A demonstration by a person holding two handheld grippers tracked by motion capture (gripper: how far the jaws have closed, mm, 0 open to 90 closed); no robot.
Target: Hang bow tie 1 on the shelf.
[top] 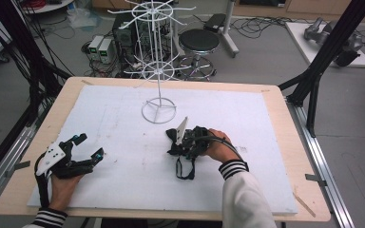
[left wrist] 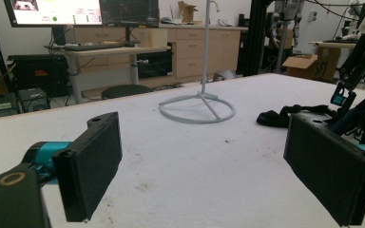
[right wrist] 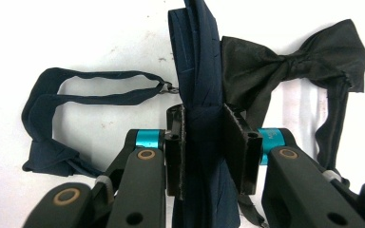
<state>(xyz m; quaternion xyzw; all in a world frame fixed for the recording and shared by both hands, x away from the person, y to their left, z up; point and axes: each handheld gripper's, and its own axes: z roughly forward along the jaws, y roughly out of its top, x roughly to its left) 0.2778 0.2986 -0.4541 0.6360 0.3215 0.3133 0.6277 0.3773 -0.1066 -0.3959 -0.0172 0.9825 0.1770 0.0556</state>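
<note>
- Right gripper view looks straight along my right gripper (right wrist: 204,142): its jaws have closed nearly all the way onto a navy bow tie (right wrist: 199,95), whose folded cloth stands upright between the pads and is pinched from both sides.
- That tie's navy strap (right wrist: 95,88) loops away on the white sheet to one side of the jaws, ending at a small metal hook just beside the pinched fold.
- On the other side a black bow tie (right wrist: 290,61) lies flat, touching the navy one near the jaw tips, its own strap trailing down past the jaw.
- High view places my right gripper (top: 190,140) near the middle of the worktop (top: 285,123), in front of the ring base of a white wire rack (top: 158,110), with dark cloth bunched under it.
- My left gripper (top: 86,146) rests near the left edge of the sheet, well apart from the ties.
- Left gripper view shows its jaws spread wide with bare sheet between them, gripping nothing.
</note>
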